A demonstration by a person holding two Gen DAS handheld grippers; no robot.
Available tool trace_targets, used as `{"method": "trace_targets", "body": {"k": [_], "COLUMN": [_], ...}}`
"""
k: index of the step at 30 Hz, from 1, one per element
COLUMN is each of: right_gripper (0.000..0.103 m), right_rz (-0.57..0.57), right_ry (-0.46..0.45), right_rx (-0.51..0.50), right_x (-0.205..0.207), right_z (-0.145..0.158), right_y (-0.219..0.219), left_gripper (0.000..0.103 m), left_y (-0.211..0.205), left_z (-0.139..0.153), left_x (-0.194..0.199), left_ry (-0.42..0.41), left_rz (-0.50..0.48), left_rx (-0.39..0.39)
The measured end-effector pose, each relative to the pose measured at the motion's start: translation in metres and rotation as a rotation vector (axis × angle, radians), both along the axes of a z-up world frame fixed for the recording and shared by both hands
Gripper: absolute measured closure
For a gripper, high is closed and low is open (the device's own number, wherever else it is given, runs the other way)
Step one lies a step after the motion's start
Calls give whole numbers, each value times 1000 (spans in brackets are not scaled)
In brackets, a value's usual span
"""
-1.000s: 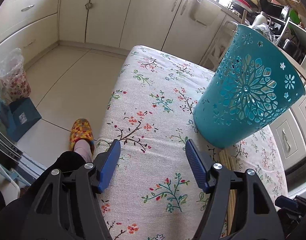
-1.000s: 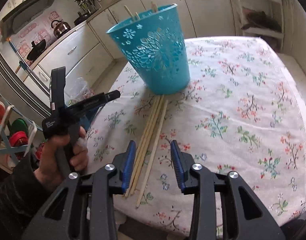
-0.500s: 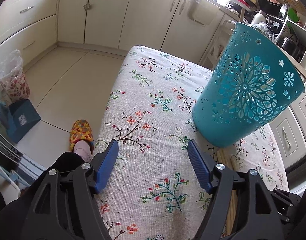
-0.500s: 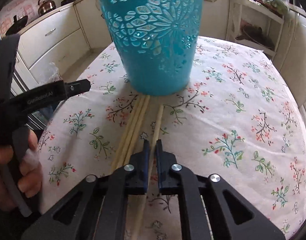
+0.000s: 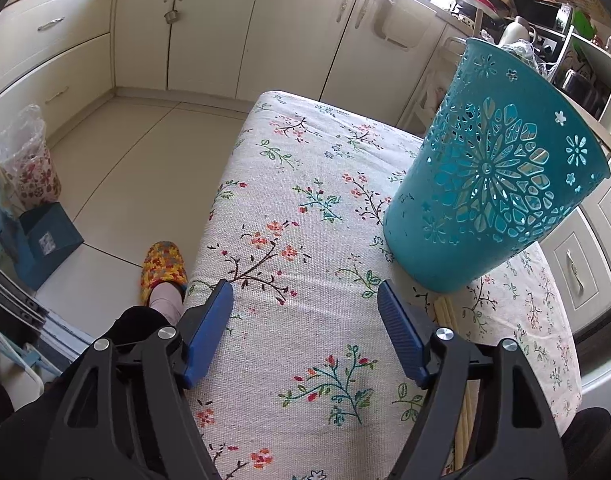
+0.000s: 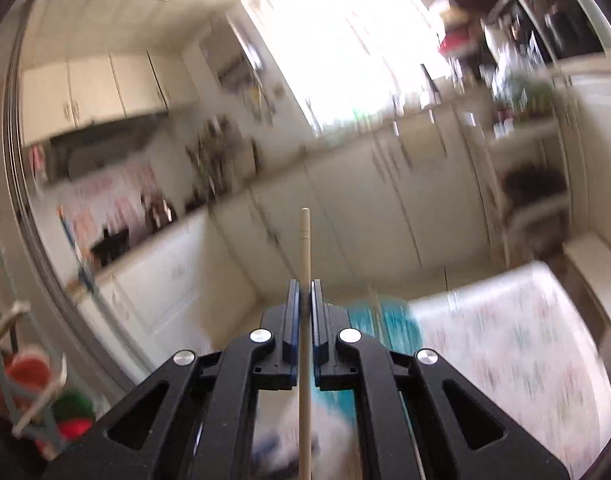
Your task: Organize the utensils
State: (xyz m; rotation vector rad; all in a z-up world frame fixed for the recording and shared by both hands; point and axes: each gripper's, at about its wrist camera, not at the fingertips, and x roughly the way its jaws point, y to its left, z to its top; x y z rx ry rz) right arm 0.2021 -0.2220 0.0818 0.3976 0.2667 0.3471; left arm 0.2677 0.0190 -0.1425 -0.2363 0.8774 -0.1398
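A teal cut-out basket [image 5: 493,184] stands tilted-looking on the flowered tablecloth [image 5: 305,168]. Several wooden chopsticks [image 5: 445,312] lie at its foot, partly hidden behind my left gripper's right finger. My left gripper [image 5: 304,286] hovers over the cloth left of the basket; its jaws are opening, with nothing between them. In the blurred right wrist view my right gripper [image 6: 304,284] is shut on one chopstick [image 6: 304,248], which sticks out past the pads, raised above the basket [image 6: 397,320] and the table [image 6: 505,340].
A person's foot in a yellow knitted slipper [image 5: 163,264] stands beside the table's left edge. On the floor are a blue box [image 5: 45,240] and a plastic bag [image 5: 27,168]. Cream cabinets [image 5: 297,24] line the far walls. A rack with red and green items [image 6: 29,368] is at left.
My right gripper shut on one chopstick and lifted it off the table, swinging up towards the kitchen. The left jaws widened a little; the left hand kept still.
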Motion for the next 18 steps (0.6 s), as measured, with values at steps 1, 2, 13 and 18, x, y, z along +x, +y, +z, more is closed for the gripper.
{"method": "trace_targets", "body": {"k": [1,2,13,18], "right_gripper": [97,97,95,80], "right_rz": [-26,-49,-106,-70], "right_ry": [-25,-43,68,76], "right_rx": [2,-4,-173,-187], "right_x": [12,18,50,19], "right_z": [4,5,-59,-64], "right_y": [4,6,29,26], "left_gripper": [32,32,28,28], "left_y": [0,0,-4,-5], "left_z": [0,0,0,0], "left_x": [0,0,3,2], "left_ry": [0,1,4,3], "left_rz": [-1,-1,-14,-15], "left_rx": [0,0,14,24]}}
